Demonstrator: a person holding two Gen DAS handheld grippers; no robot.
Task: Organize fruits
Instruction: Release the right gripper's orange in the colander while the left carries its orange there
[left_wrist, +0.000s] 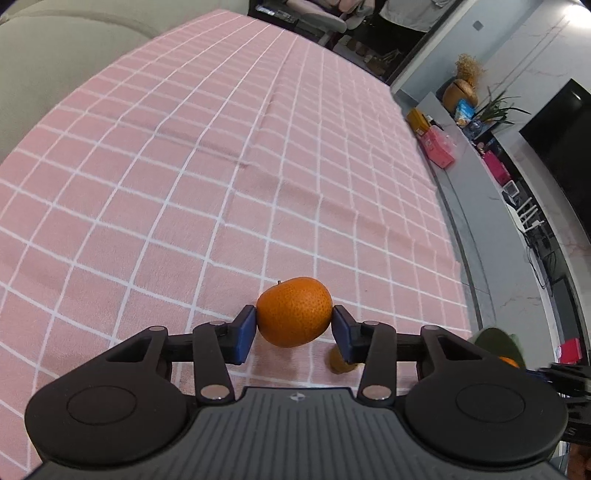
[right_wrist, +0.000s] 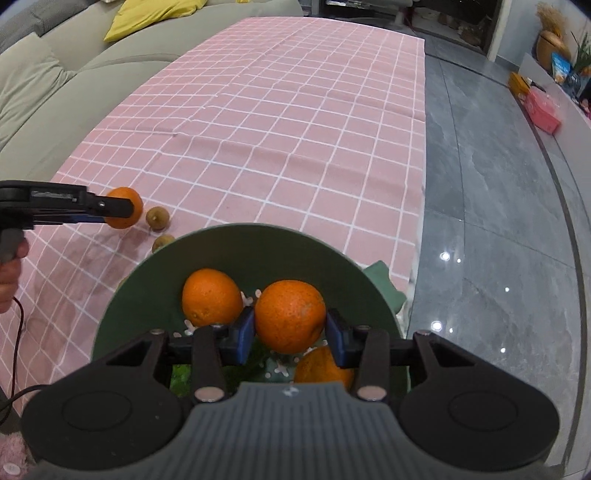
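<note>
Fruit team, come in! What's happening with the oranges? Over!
Left hand-held gripper shut on an orange above the tablecloth. Right hand-held gripper shut on another orange over the green bowl. Nothing blocking.

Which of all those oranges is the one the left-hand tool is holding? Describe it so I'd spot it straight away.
Start at the green bowl on the pink checked tablecloth, then look left, out onto the cloth. There the left gripper pinches an orange between its blue pads. It is the only orange outside the bowl, and the small brown fruits beside it are far smaller.
</note>
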